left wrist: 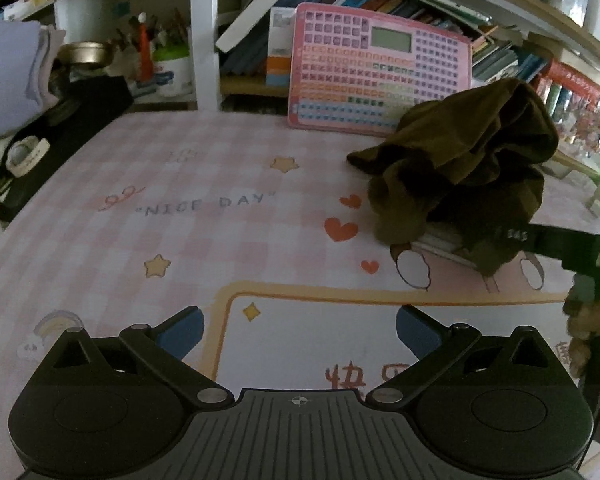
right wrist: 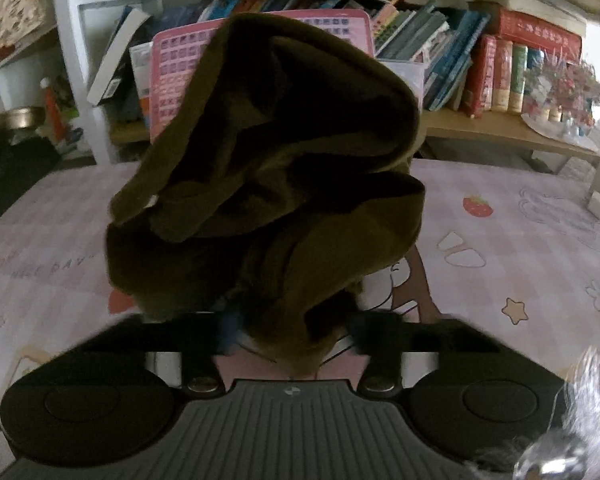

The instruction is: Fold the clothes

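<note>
A crumpled olive-brown garment [left wrist: 472,168] is bunched in a tall heap on the pink chequered table cover [left wrist: 180,240], right of centre in the left wrist view. It fills the middle of the right wrist view as the same garment [right wrist: 268,184]. My right gripper [right wrist: 294,332] has its blurred fingers narrowed on the garment's lower edge, with cloth filling the gap between them. Its black body [left wrist: 564,244] reaches in from the right edge. My left gripper [left wrist: 300,332] hovers over the near part of the table, jaws wide apart with nothing between the blue pads [left wrist: 182,332].
A pink learning board [left wrist: 380,68] leans against the bookshelf [right wrist: 480,64] behind the garment. A black item [left wrist: 60,140] and pale folded cloth [left wrist: 8,80] sit at the table's left. Something flat and white [left wrist: 440,242] lies under the garment. Flowers [right wrist: 564,80] stand at the far right.
</note>
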`<control>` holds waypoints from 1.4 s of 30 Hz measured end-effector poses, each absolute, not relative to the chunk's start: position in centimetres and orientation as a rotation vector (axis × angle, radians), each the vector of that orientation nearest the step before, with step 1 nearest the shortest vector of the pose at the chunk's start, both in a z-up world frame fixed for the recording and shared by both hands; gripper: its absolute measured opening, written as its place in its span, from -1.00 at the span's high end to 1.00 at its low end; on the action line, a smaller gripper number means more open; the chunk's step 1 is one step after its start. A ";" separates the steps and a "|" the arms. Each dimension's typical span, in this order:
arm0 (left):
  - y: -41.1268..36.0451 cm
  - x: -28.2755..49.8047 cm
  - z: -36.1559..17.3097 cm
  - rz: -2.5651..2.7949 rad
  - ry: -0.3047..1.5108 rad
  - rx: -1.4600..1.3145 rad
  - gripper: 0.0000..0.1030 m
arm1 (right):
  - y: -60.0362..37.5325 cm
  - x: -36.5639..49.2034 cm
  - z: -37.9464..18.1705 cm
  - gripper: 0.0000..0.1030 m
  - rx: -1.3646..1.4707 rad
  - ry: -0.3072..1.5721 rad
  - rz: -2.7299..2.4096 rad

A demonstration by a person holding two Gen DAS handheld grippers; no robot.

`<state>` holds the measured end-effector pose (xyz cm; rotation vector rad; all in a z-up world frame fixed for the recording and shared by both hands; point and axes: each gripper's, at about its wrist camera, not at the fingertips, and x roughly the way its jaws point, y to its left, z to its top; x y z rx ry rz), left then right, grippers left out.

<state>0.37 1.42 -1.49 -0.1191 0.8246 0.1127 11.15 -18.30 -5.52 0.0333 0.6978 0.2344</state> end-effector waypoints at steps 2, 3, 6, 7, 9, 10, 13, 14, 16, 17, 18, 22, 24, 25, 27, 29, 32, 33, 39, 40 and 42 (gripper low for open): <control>0.9 0.4 -1.6 0.115 0.831 -0.120 -1.00 | -19.0 11.3 -5.5 0.70 0.012 0.693 0.228; 0.6 0.5 -1.6 0.115 0.833 -0.121 -1.00 | -19.5 11.3 -5.5 0.74 0.002 0.693 0.228; -0.5 0.8 -1.6 0.105 0.826 -0.129 -1.00 | -21.3 11.2 -5.3 0.79 -0.009 0.704 0.227; -0.9 0.9 -1.6 0.102 0.823 -0.133 -1.00 | -21.9 11.2 -5.2 0.81 -0.012 0.707 0.218; -1.4 1.1 -1.5 0.098 0.818 -0.144 -1.00 | -23.7 11.2 -4.4 0.84 -0.025 0.676 0.170; -1.7 1.2 -1.5 0.094 0.817 -0.149 -1.00 | -24.7 11.2 -3.8 0.86 -0.029 0.651 0.140; -2.5 1.6 -1.5 0.083 0.814 -0.165 -1.00 | -28.0 11.9 -0.2 0.87 -0.040 0.508 0.025; -2.7 1.6 -1.5 0.078 0.811 -0.167 -1.00 | -28.9 12.1 1.3 0.87 -0.052 0.445 -0.014; -2.9 1.6 -1.4 0.073 0.803 -0.172 -1.00 | -30.2 11.9 4.3 0.87 -0.073 0.297 -0.060; -3.0 1.5 -1.4 0.070 0.799 -0.174 -1.00 | -30.7 11.7 5.9 0.87 -0.083 0.221 -0.078; -2.8 1.5 -1.3 0.073 0.795 -0.179 -1.00 | -31.3 11.6 7.4 0.87 -0.092 0.144 -0.095; -1.8 1.3 -1.2 0.113 0.788 -0.209 -1.00 | -30.1 8.5 14.0 0.87 -0.173 -0.260 -0.049; -1.1 1.2 -1.2 0.137 0.786 -0.227 -1.00 | -28.3 6.5 15.6 0.87 -0.181 -0.374 0.086; -0.6 1.2 -1.3 0.159 0.787 -0.240 -1.00 | -27.4 5.6 16.2 0.87 -0.179 -0.418 0.167; 0.7 1.1 -1.4 0.210 0.793 -0.275 -1.00 | -25.2 4.2 16.4 0.87 -0.184 -0.433 0.340; 2.3 0.8 -1.6 0.276 0.809 -0.317 -1.00 | -22.3 4.5 14.2 0.87 -0.214 -0.255 0.540; 4.7 0.1 -2.1 0.386 0.841 -0.381 -1.00 | -17.2 5.5 9.2 0.87 -0.296 0.118 0.792; 5.6 -0.2 -2.3 0.423 0.858 -0.405 -1.00 | -15.7 5.6 6.9 0.86 -0.331 0.247 0.824; 8.7 -1.7 -2.8 0.479 0.894 -0.449 -1.00 | -11.9 1.3 0.1 0.70 -0.482 0.500 0.888; 8.9 -1.6 -2.7 0.463 0.892 -0.449 -1.00 | -11.8 1.0 -0.1 0.70 -0.494 0.493 0.878; 8.8 -1.5 -2.4 0.428 0.880 -0.442 -1.00 | -11.9 0.9 -0.7 0.69 -0.496 0.498 0.852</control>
